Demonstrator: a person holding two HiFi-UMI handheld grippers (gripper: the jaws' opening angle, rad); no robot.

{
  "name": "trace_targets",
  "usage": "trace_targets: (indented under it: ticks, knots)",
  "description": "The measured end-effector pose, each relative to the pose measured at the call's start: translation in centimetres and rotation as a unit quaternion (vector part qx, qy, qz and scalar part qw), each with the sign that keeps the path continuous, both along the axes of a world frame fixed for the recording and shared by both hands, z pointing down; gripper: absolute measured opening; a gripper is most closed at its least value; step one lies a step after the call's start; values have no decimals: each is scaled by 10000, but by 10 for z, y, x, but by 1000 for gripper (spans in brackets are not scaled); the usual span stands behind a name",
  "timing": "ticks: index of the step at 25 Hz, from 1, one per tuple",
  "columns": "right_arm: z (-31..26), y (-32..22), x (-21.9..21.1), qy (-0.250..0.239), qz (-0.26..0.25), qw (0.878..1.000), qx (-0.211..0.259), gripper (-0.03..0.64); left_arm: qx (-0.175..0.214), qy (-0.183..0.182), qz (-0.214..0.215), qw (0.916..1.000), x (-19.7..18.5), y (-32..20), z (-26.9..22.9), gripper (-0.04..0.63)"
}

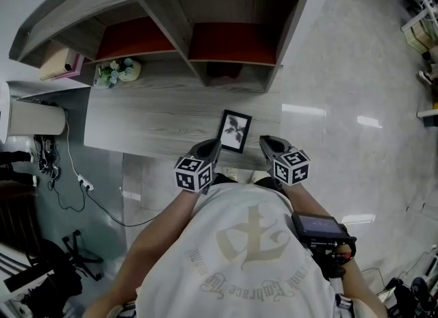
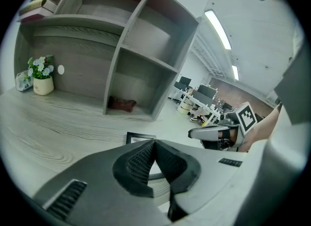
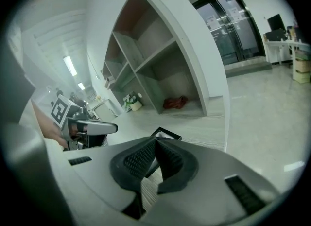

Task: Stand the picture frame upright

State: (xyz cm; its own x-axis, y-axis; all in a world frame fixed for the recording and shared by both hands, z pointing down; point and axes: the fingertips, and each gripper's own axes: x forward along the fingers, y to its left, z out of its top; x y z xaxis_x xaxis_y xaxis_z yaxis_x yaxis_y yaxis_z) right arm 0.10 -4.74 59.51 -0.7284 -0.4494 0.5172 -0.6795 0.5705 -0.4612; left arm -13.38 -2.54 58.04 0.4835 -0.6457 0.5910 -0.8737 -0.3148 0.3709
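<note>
A black picture frame [image 1: 235, 130] with a pale plant print lies flat on the grey wooden desk [image 1: 150, 122], near its front right corner. My left gripper [image 1: 213, 147] hovers just left of the frame's near end, jaws shut with nothing between them. At the frame's near right my right gripper [image 1: 263, 141] is shut and empty too. In the left gripper view the frame [image 2: 141, 137] shows just beyond the closed fingertips [image 2: 154, 143]. The right gripper view has the frame [image 3: 165, 134] right past its closed tips [image 3: 156, 140], partly hidden by them.
A shelf unit [image 1: 205, 43] with open compartments stands at the back of the desk; a dark red object [image 2: 121, 104] lies in one. A small pot of flowers [image 1: 118, 72] sits at the back left. The desk's right edge drops to a glossy floor [image 1: 356, 104].
</note>
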Motion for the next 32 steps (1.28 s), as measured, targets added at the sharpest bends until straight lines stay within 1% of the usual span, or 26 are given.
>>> trace_targets:
  ticks: [2,6,10,12,14,15,17,18,23,25,27,28,29,30,32]
  knots:
    - [7,-4,-3,-15,138,9997,-189,6,-141,41,93,9998,-3,-5,9,9]
    - [27,-9,-8,255,282,9976,-576,6,-570,214,344,9976,-6,-10,30,9]
    - [40,-14,-16,365,380,9950,-854,6,-726,139,593,9955,-8,-20,45,9]
    - [47,-18,-24,414,441,9935,-963,8,-781,-6,745,9942,-12,-26,54,9]
    - [55,-21,-30,524,476,9921,-1038,10,-846,-278,850,9924,-18,-30,64,9]
    - [58,-22,-33,581,478,9915,-1058,24,-877,-396,879,9915,-21,-33,68,9]
    - [65,-26,-39,664,488,9905,-1097,28,-939,-534,928,9898,-27,-37,77,9]
    - [69,-27,-42,692,504,9899,-1133,47,-981,-568,964,9889,-30,-39,82,11]
    - [91,-31,-51,836,603,9840,-1452,122,-1236,-640,1203,9829,-35,-46,106,104]
    - [100,-31,-53,905,644,9807,-1609,132,-1302,-678,1291,9807,-33,-49,114,142]
    - [107,-28,-56,998,654,9772,-1757,132,-1327,-724,1433,9781,-25,-51,118,155]
    - [108,-26,-56,1065,641,9756,-1811,162,-1331,-765,1526,9763,-20,-51,119,155]
    - [109,-23,-56,1148,625,9741,-1847,173,-1337,-813,1613,9744,-15,-51,119,186]
    - [109,-22,-56,1236,618,9726,-1871,173,-1344,-860,1677,9728,-11,-51,120,199]
    - [112,-23,-59,1360,648,9700,-1909,173,-1339,-944,1737,9711,-9,-55,125,199]
